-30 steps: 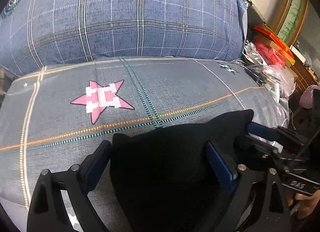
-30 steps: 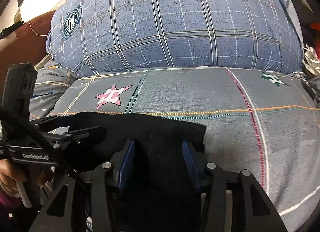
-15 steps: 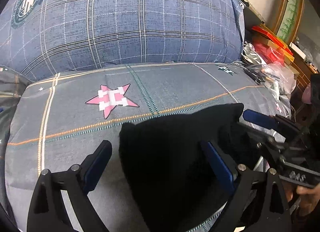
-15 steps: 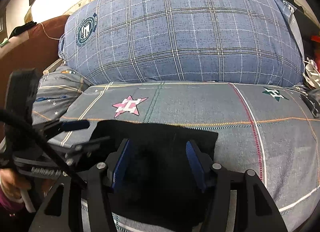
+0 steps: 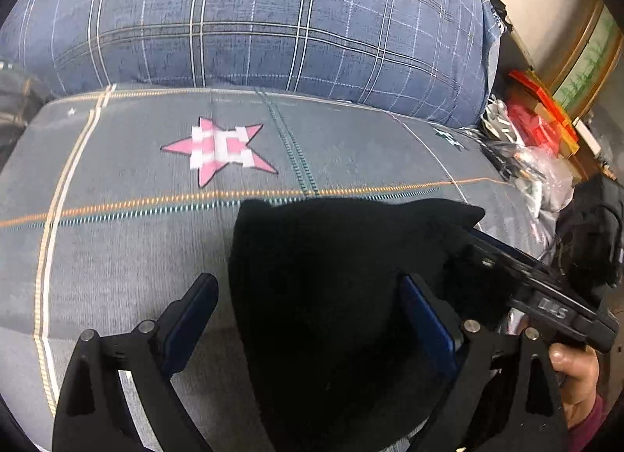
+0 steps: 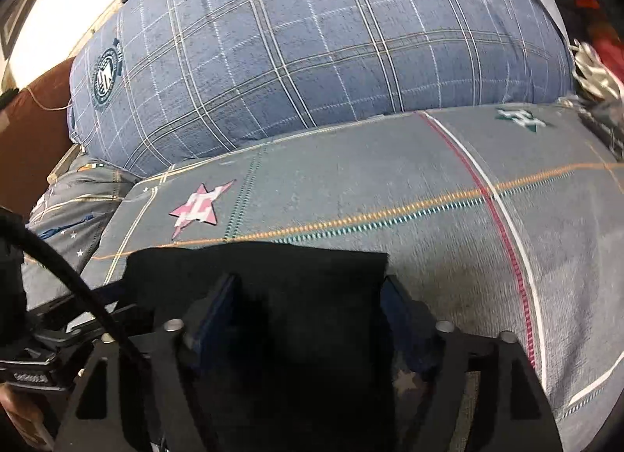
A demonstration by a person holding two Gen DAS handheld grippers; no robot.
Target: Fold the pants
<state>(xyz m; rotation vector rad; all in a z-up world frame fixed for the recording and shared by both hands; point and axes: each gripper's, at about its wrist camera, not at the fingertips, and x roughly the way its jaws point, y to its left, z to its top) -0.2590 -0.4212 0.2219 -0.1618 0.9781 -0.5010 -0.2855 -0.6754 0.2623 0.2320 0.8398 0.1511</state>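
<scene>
Pants, black and already folded into a thick pad, lie on the grey bedspread between both grippers' fingers, just short of the pink star.

Judging by the spreading fingers, the step is letting go: the right gripper is opening with cloth between its fingers, and the left gripper stands wide around the pad's left edge, pads clear of it. Best to draw both straight back, so no finger drags the top layer or lifts the far corner.
</scene>
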